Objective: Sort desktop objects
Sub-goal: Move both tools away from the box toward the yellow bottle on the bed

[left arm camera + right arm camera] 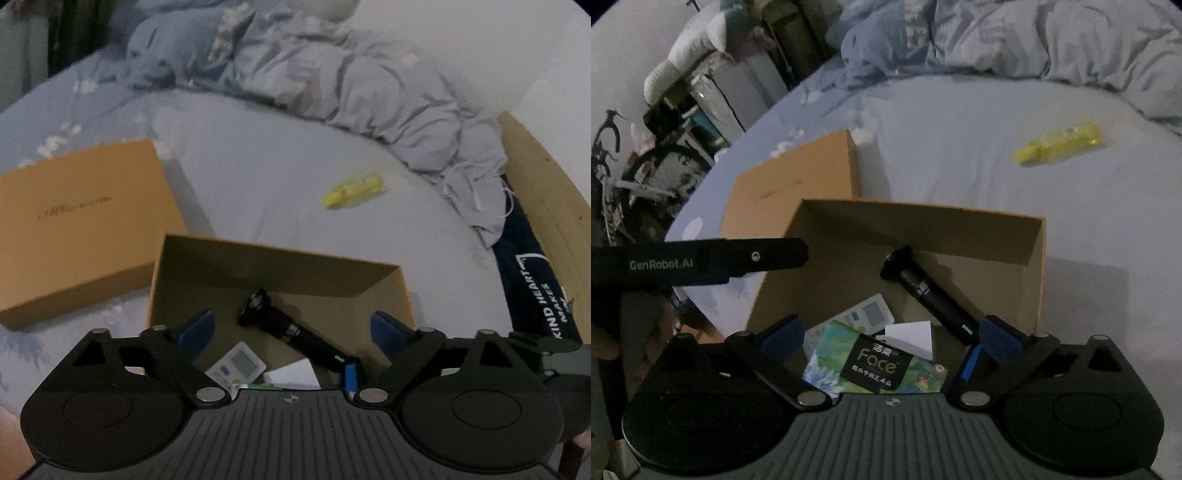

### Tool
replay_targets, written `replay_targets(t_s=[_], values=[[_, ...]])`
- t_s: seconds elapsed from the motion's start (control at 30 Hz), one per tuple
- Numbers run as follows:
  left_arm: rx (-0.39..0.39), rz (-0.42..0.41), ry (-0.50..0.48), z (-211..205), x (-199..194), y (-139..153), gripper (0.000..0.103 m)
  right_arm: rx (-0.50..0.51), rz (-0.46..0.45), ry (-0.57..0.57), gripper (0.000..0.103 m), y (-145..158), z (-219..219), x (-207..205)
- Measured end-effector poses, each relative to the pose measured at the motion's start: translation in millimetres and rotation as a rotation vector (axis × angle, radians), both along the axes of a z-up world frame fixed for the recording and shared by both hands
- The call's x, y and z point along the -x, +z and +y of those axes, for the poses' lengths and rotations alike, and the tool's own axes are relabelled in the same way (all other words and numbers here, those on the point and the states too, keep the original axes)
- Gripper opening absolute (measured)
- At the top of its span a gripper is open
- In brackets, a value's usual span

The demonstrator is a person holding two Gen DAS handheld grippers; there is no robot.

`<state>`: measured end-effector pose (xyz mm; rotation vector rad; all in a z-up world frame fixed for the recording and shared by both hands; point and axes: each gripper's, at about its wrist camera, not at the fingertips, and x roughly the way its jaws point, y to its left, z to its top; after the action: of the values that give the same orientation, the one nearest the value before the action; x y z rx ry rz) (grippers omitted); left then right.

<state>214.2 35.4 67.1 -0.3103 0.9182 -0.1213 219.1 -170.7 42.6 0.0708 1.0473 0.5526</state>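
Flashlight point(931, 295) black, slim, lying diagonally in open cardboard box point(1032, 266).

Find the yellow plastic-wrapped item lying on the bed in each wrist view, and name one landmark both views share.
Left wrist view: yellow plastic-wrapped item lies right of centre, beyond the box.
Right wrist view: it lies upper right, on the sheet.
Shared landmark: the black cylindrical flashlight inside the open brown cardboard box.
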Motion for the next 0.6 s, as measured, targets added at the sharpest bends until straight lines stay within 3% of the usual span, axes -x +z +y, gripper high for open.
replay_targets(t_s=[0.13, 0.6], values=[[0.025, -0.059, -0.017, -3.4, 11.1, 21.5, 0.102, -0.022, -0.051, -0.013, 0.103, 20.8, -7.4, 12.9], [0.02, -0.244, -0.127, -34.0, 24.3, 101.2, 0.103, -0.039, -0.236, -0.06, 0.103, 92.9, -39.3, 39.4]])
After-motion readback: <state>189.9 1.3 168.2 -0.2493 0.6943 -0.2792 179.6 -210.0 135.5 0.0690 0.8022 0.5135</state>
